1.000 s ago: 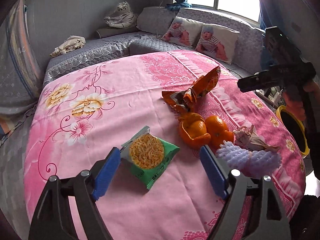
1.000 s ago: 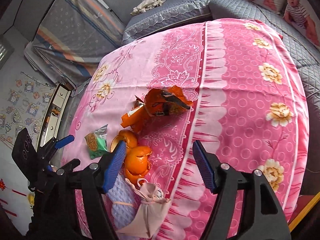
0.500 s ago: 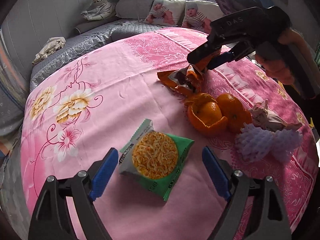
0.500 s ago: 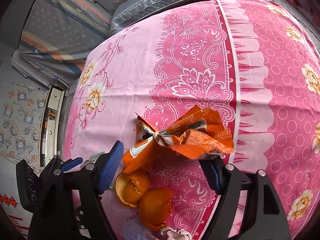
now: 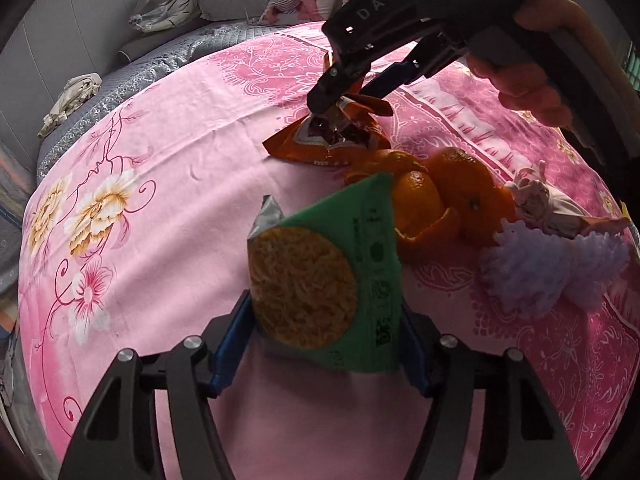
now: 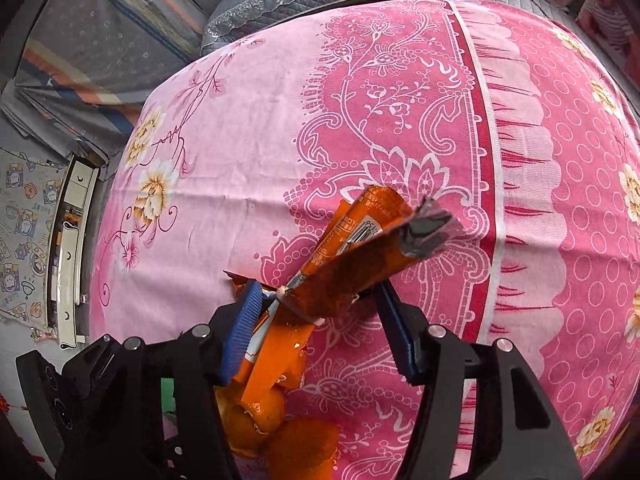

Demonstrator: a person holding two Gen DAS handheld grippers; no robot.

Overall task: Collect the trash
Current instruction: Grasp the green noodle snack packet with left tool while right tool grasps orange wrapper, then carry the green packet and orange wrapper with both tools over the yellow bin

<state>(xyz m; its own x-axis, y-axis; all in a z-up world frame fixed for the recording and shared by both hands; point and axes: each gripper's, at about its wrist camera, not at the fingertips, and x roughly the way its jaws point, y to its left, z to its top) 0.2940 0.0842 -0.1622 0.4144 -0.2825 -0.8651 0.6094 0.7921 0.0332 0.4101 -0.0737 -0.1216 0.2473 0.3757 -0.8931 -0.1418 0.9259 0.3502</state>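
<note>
green noodle packet now tilted upright, crumpled

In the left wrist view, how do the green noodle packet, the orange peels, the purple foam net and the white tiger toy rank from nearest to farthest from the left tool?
1. Green noodle packet: between the left tool's pads, gripped.
2. Orange peels: just behind the packet, to the right.
3. Purple foam net: farther right, near the cloth's edge.
4. White tiger toy: far back left, on the sofa.
</note>
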